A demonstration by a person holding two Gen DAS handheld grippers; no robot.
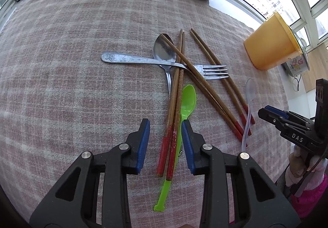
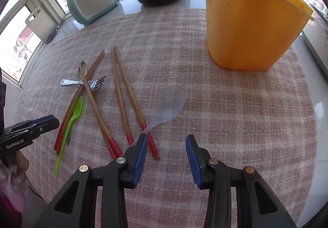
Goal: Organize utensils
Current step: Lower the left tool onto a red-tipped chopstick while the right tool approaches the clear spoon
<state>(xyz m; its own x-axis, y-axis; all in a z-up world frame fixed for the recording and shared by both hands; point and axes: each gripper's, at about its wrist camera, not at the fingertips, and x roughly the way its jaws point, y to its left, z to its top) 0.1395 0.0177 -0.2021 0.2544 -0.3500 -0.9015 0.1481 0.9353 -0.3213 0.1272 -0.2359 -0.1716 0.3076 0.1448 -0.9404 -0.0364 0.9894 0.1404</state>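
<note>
Hardly begun, by the look of it. All utensils loose on the checked cloth [image 1: 71, 47] over the bench, none gathered, none visibly in the orange tub [image 2: 252, 22], whose inside cannot be seen from either view.

Left hand-held gripper [image 1: 165, 125] released, jaws wide, low over the red ends of one chopstick pair [image 1: 174, 104], with the green plastic spoon [image 1: 187, 100] just beside and partly under that pair. Nothing grasped; contact with the pads cannot be told. Further out, metal spoon [image 1: 165, 51] and fork [image 1: 164, 61] crossed in a heap with a second chopstick pair [image 1: 196, 78] lying over them. Third chopstick pair [image 1: 221, 76] a little apart to the right, its red ends near the clear plastic spoon [image 2: 169, 104].

Right hand-held gripper [image 2: 166, 137] likewise released and empty, hovering near the clear spoon's handle, its left pad close above that handle and one red chopstick end. Orange tub upright beyond, well apart from the heap.

Left to do, judging from this: everything. Untangling of the crossed pile, pairing of chopsticks, and presumably placing each piece in the tub, likely starting with the pair between the left jaws.
</note>
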